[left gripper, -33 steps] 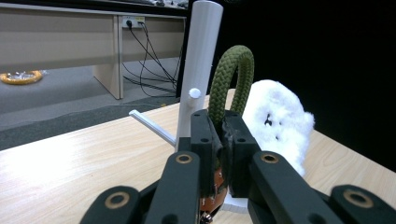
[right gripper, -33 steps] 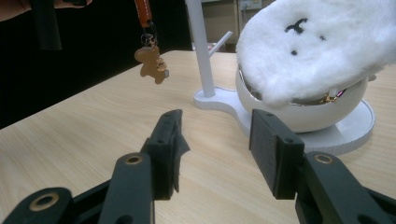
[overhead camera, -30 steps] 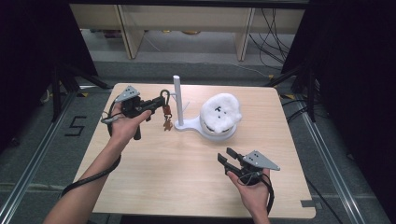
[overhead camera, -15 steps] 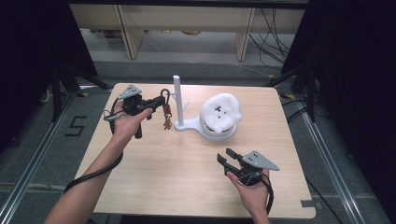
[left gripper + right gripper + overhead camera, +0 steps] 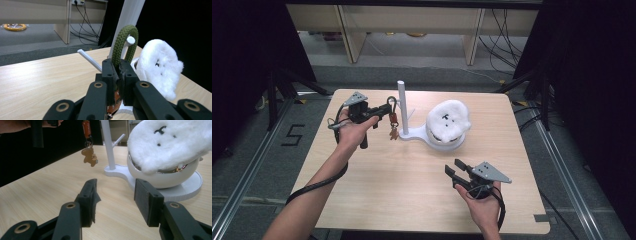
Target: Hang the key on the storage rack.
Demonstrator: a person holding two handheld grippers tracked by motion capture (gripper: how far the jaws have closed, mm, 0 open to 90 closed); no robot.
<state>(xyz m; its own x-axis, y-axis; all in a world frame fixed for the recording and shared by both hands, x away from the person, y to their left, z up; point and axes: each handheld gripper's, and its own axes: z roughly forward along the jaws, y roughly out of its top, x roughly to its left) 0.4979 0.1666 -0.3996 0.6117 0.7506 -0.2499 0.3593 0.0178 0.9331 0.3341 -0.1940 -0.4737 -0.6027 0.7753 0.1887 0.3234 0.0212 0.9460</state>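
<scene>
I have the left gripper (image 5: 384, 111) clenched on the green rope loop (image 5: 124, 41) of a keychain (image 5: 393, 126), up at ten o'clock on the surface (image 5: 377, 195). The loop sits right against the short peg of the white stand (image 5: 403, 107), and its orange tag and small brown charm (image 5: 90, 156) hang clear of the surface. My right gripper (image 5: 457, 172) waits at five o'clock, jaws apart and holding nothing. A white plush (image 5: 448, 120) sits on the stand's bowl at one o'clock.

Grey floor (image 5: 422, 60), wooden shelving (image 5: 412, 20), cables (image 5: 507, 30), dark surroundings.
</scene>
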